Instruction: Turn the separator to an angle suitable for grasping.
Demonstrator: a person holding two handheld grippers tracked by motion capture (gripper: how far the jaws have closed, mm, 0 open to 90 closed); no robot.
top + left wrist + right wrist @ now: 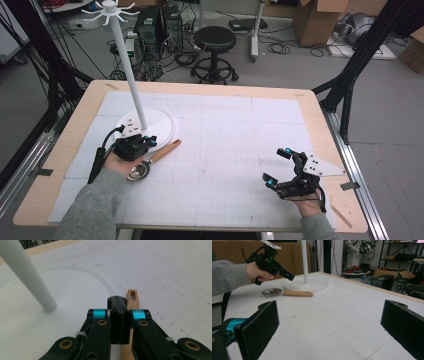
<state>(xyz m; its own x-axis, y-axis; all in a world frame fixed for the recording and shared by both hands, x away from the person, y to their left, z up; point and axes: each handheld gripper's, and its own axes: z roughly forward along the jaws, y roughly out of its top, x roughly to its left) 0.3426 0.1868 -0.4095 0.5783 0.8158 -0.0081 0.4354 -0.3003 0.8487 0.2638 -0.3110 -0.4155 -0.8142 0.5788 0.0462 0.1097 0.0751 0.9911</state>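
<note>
My left gripper [120, 315] has its jaws pressed flat together with nothing between them; the wooden handle runs past just to their right side in the left gripper view, not inside them. In the high view the left gripper [134, 146] hangs over the edge of the stand's white base [165, 125], its tip just above the near end of the spoon [152, 160].

The spoon lies flat on the mat. Its metal bowl [137, 171] is toward me, close under my left hand [116, 162], and its handle [166, 151] points away and to the right, touching or nearly touching the base rim; I cannot tell which. The hole end of the handle [132, 293] lies ahead of my closed jaws. So the long axis runs roughly along the gripper's own line, slightly to its right side.

My right gripper [280, 167] sits well apart on the right of the table, jaws spread wide and empty, and from its view the spoon [288, 292] is far across the mat.

The left is plainly the nearer one. I judge that I would have to open those jaws, shift toward the handle and turn so they straddle it crosswise. The pole [129, 65] stands close by on the left.
</note>
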